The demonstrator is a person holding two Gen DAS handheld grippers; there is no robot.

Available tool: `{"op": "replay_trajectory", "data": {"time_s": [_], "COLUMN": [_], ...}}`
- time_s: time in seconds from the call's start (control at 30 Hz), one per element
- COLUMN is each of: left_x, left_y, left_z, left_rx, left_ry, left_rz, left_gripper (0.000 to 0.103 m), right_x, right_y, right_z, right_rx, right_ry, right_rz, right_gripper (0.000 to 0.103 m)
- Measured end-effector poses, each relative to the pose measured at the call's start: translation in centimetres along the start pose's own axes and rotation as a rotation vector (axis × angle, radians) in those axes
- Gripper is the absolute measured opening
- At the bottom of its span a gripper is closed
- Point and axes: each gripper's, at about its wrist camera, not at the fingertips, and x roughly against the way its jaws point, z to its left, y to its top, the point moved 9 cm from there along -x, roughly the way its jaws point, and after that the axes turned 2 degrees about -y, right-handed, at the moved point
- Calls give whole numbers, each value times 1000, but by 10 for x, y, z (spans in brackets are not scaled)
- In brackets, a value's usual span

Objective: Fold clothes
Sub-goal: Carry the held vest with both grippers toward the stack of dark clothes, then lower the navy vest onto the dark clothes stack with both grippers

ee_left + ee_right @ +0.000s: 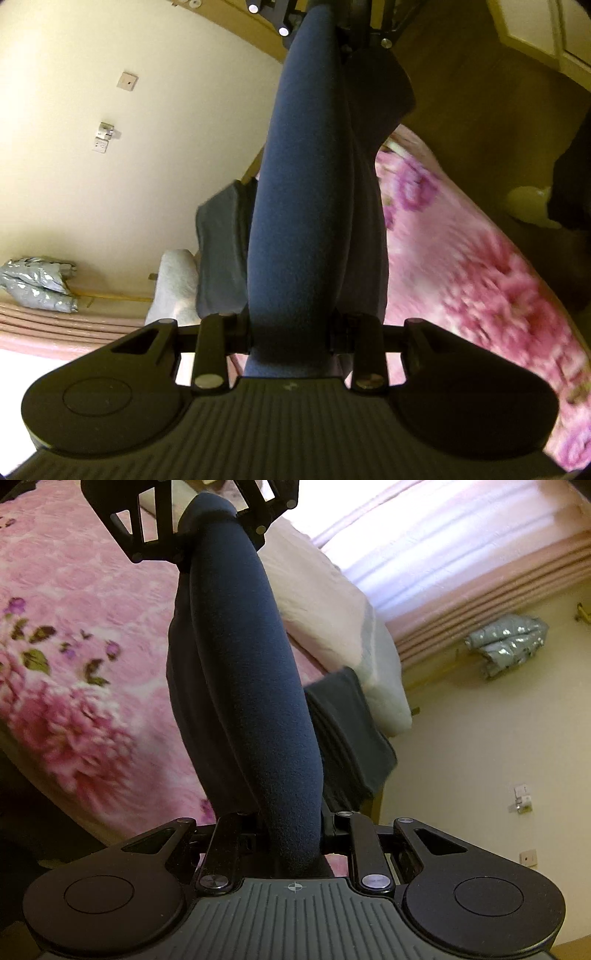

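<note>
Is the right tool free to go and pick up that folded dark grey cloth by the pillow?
Probably not as things stand: the right tool is already clamped on the navy garment, which stretches across to the left tool. It would have to let go first; the folded dark grey cloth itself lies uncovered.

Left hand-held gripper, right hand-held gripper: both clamped, angled downward.
</note>
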Motion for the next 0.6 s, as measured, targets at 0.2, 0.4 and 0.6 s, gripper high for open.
{"op": "replay_trajectory", "data": {"time_s": [0.2,0.4,0.6], "left_x": [-49,-71,-87], "left_y": [50,57,35], "left_z": [40,73,91], "left_rx": [50,108,112], "left_ry": [35,66,61], "left_rz": [50,89,97], "left_gripper": [30,30,30], "right_x": [-36,-67,-93], "right_y": [-51,-68,-57], "right_z": [-69,-118,-135], "right_rx": [28,92,106], "right_ry": [13,20,46], "right_rz": [-42,-107,-126], "right_gripper": [18,18,18]}}
